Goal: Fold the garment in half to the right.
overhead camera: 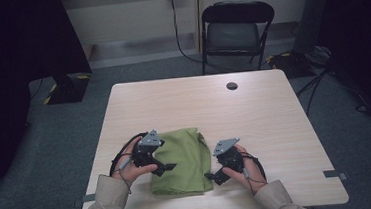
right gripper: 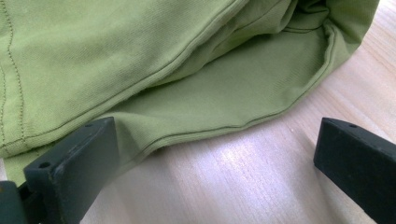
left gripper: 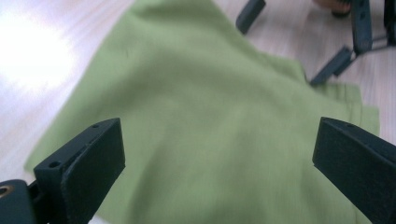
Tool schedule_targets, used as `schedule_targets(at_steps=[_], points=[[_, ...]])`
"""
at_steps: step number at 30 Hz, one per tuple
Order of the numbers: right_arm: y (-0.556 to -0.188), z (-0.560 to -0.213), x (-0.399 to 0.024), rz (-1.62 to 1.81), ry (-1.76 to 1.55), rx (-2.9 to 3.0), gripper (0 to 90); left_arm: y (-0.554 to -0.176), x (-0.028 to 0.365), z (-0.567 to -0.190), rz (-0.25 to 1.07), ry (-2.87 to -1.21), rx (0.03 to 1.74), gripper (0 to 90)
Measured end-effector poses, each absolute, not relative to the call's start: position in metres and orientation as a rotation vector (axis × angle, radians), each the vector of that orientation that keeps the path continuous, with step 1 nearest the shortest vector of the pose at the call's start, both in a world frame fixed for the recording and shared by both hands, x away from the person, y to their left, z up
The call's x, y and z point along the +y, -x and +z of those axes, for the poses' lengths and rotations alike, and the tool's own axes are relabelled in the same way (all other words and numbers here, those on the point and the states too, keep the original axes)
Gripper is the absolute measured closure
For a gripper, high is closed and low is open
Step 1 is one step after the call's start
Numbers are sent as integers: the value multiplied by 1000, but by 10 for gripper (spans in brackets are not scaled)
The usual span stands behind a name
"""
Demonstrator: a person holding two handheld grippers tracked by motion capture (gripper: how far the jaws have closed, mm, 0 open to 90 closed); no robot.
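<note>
So we've got the wooden table point(overhead camera: 275, 127) first, and the only thing we're working on it is a green cloth point(overhead camera: 182, 160), folded into a rough rectangle. It sits near the table's front edge, a bit left of the middle, with its long sides running front to back. That puts it right between our two hands, which makes sense since folding needs a grip on both sides.

The left gripper point(overhead camera: 159, 167) hangs over the left part of the cloth, tipped in toward its middle. In the left gripper view the cloth point(left gripper: 210, 121) spreads out under the jaws, which stand wide apart with nothing pinched between them. Our guess is that this hand is free to line up on the next bit of fabric.

The right gripper point(overhead camera: 213, 176) sits just off the cloth's right edge, close to its front right corner. Its jaws are spread wide too. In the right gripper view one jaw is at the stacked hems of the cloth point(right gripper: 187, 70) and the other is over bare wood, so it looks set to take that layered edge rather than hold it yet.

Smallest thing: a dark round hole point(overhead camera: 231, 86) up near the table's back edge.
</note>
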State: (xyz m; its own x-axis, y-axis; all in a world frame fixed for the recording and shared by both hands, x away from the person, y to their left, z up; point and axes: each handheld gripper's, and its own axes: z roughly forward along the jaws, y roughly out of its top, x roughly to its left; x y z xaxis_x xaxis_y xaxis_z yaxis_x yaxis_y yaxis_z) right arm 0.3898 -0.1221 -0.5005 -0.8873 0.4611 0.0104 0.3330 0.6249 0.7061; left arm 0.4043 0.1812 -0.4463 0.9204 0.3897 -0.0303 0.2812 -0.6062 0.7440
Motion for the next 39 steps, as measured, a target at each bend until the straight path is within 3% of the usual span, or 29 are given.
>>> schedule_targets(at_steps=[16, 28, 39], points=[[-390, -499, -122, 1100, -653, 2680, 0, -389, 212, -468, 129, -2236, 449, 11], [-393, -450, -114, 1227, -503, 2576, 4, -386, 201, -473, 107, -2263, 415, 11], [-416, -429, -67, 1325, -345, 2555, 7, -387, 202, -477, 78, -2254, 427, 8]])
